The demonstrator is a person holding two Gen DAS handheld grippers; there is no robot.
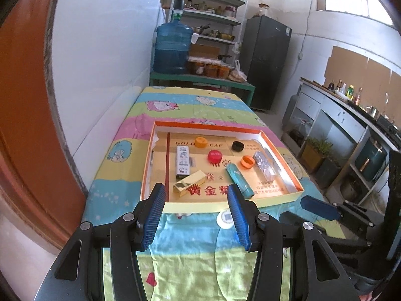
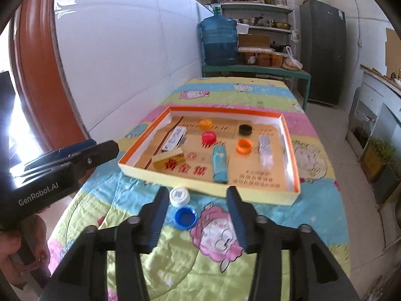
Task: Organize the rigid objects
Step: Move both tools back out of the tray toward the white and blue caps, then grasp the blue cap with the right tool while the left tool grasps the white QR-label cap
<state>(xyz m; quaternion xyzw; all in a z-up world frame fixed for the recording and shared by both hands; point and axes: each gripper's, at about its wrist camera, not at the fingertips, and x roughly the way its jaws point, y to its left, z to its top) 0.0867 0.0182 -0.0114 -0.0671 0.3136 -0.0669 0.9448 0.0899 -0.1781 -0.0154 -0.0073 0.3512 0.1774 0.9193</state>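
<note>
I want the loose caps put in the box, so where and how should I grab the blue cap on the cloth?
Grip the blue cap across its round outer wall, coming from above. It lies flat with its open side up, clear of the white cap, beside the right gripper, whose jaws are open and empty.

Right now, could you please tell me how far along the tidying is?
Done: four caps and four packets lie in the orange-rimmed cardboard tray. In hand: nothing; left tongs and right tongs are open. Left: white bottle cap and blue bottle cap sit on the cloth.

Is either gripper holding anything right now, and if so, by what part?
Nothing is held. The left gripper and right gripper are both open, with nothing between their fingers.
</note>
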